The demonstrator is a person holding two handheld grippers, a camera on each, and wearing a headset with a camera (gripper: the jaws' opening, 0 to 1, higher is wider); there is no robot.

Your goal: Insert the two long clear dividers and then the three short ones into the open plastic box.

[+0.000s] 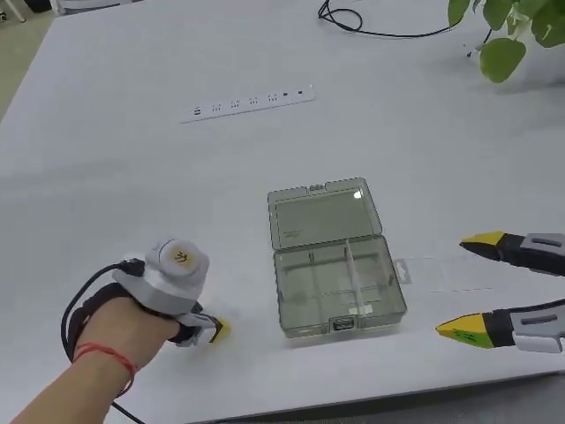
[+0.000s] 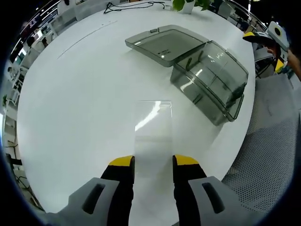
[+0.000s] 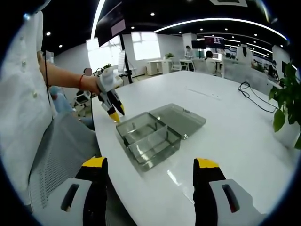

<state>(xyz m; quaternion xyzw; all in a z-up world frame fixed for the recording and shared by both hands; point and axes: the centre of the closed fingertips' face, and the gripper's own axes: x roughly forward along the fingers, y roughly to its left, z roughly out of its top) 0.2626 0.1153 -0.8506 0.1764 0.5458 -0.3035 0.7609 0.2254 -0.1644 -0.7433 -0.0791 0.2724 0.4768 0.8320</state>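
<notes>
The open smoky plastic box lies mid-table with its lid folded back; one clear divider stands inside it. In the left gripper view a clear divider lies flat on the table towards the box. Its near end sits between my left gripper's jaws, which close to its width. That gripper rests left of the box. My right gripper is wide open right of the box, around another faint clear divider. From the right gripper, the box lies ahead.
A white power strip lies at the back of the table, with a black cable and a plant at the far right. The table's front edge runs just below the box. A mesh chair stands beside the table.
</notes>
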